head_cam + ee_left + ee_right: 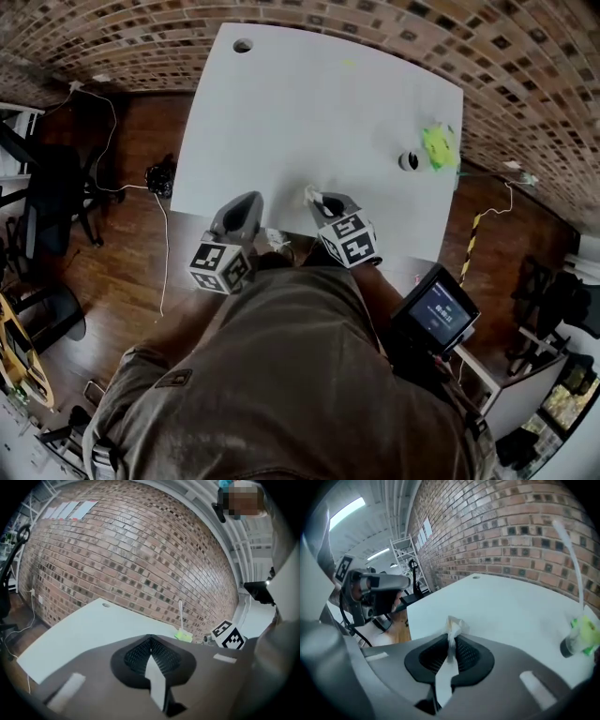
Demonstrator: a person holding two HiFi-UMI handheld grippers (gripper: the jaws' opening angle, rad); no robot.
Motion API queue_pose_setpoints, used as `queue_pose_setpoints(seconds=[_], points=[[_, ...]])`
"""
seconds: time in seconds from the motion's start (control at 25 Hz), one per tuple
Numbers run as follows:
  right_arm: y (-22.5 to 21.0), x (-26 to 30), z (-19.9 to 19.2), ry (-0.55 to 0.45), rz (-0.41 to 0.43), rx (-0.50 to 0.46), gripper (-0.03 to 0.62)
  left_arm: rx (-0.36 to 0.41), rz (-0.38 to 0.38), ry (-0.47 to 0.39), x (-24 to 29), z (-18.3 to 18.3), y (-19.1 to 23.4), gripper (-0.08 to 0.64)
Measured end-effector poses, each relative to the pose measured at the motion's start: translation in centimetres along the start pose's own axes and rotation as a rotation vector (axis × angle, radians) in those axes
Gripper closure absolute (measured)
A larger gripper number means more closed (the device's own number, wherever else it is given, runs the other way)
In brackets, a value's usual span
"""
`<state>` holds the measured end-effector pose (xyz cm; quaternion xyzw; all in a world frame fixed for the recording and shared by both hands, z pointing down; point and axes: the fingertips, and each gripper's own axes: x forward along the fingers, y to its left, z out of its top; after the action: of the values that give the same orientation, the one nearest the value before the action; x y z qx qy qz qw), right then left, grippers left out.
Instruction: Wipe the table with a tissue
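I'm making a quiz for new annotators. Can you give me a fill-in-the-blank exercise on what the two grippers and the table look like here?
The right gripper is shut on a crumpled ____.
The left gripper is shut and holds ____.
The table has a ____ top.
The wall behind it is made of ____.
Missing words: tissue; nothing; white; brick.

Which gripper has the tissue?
The right gripper: its jaws are shut on a crumpled white tissue that pokes out past them. The left gripper has its jaws together with nothing between them.
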<state>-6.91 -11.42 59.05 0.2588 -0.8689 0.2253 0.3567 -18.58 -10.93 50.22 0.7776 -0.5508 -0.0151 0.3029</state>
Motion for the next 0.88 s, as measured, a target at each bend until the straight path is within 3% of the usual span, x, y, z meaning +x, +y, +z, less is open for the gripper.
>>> queue_pose_setpoints(seconds=[0.2,0.4,0.64,0.88], points=[[-0.7,-4.9,2.2,-0.213,-0.046,0.08,0.552,0.041,-0.038,-0.006,0.5,-0.1,-3.2,0.558],[-1.8,-9.9,2.8,-0.357,-0.068,0.103,0.552,0.067,-0.067,-0.022,1.1,-0.6,-7.3,0.558],[-3.0,-16.8,0.6,-0.477,-0.083,0.115,0.552,0.109,-0.069,-0.039,1.0,-2.5,-13.0,0.558],[-3.3,-21.8,-3.9,-0.524,-0.072,0.143,0.552,0.126,-0.012,-0.035,-0.2,-5.6,-17.6,0.558]])
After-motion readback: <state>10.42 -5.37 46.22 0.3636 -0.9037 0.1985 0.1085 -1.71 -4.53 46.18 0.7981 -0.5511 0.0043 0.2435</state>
